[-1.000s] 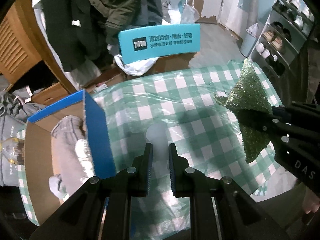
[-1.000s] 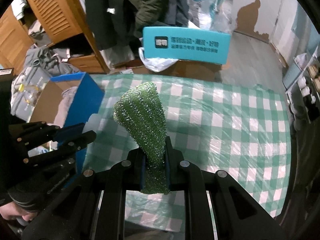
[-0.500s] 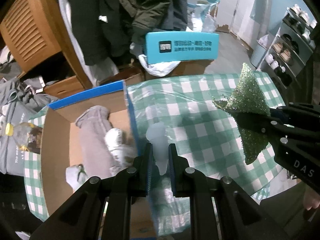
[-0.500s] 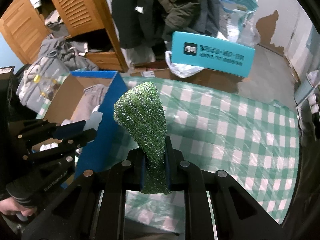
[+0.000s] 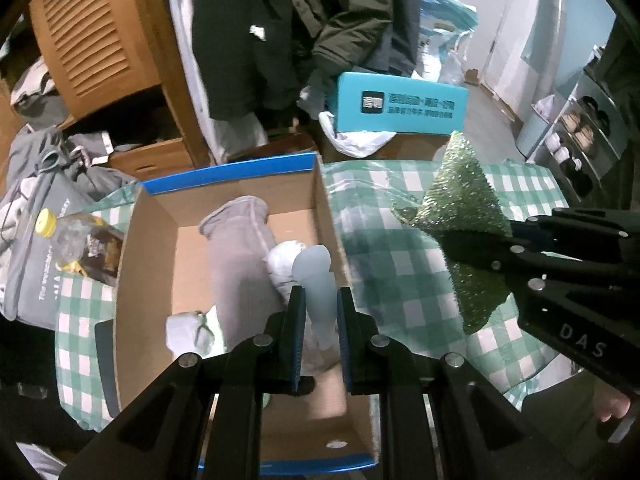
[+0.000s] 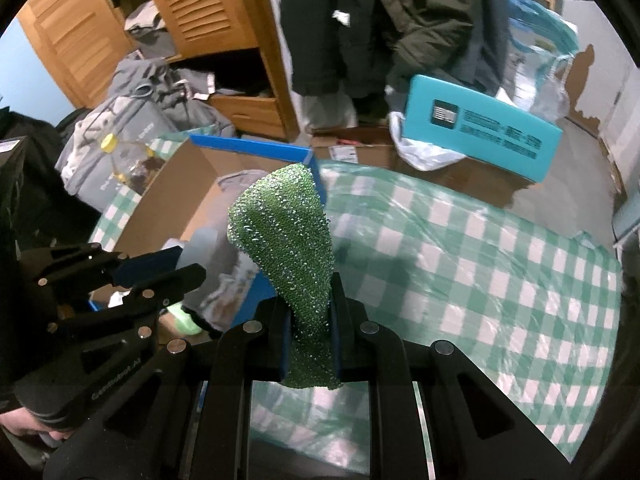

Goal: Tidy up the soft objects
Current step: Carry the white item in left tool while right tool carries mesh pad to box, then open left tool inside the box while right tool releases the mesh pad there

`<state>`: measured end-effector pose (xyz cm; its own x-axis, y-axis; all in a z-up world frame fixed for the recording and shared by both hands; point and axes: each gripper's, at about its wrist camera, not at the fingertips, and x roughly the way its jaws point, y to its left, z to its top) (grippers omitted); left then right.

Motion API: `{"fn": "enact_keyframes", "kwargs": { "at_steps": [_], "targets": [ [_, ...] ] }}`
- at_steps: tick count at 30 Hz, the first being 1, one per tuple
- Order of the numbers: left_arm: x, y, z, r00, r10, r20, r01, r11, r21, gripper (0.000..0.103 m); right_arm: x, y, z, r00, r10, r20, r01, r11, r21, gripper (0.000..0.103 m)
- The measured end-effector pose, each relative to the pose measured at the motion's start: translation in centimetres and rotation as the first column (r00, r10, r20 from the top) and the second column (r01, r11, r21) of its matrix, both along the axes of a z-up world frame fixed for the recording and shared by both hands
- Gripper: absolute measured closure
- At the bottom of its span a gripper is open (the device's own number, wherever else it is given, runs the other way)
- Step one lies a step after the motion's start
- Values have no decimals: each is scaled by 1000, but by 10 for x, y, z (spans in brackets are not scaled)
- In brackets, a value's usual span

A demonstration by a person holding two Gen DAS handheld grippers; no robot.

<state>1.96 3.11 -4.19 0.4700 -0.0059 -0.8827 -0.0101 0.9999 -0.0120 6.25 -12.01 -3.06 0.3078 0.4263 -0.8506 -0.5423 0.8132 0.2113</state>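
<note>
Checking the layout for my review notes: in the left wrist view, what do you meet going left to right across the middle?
Yellow-capped bottle → cardboard box → grey cloth lying in it → pale soft piece in the left gripper → checked tablecloth → green scrubbing cloth in the right gripper.

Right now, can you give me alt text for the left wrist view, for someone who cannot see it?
The left hand-held gripper is shut on a pale blue soft object above an open cardboard box holding grey cloth and white items. At right, the right hand-held gripper grips a green scouring cloth over a green checked tablecloth.
</note>
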Motion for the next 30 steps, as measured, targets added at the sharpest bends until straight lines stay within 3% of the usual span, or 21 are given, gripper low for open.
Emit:
{"fn": "enact_keyframes", "kwargs": {
  "at_steps": [15, 30],
  "targets": [
    [-13, 59, -18, 994, 108, -33, -108, 994, -18, 88, -2, 62, -10, 995, 88, -38, -88, 996, -7, 89],
    [-17, 89, -40, 983, 163, -83, -163, 987, 2, 84, -5, 105, -32, 983, 153, -99, -156, 987, -26, 89]
  ]
}}
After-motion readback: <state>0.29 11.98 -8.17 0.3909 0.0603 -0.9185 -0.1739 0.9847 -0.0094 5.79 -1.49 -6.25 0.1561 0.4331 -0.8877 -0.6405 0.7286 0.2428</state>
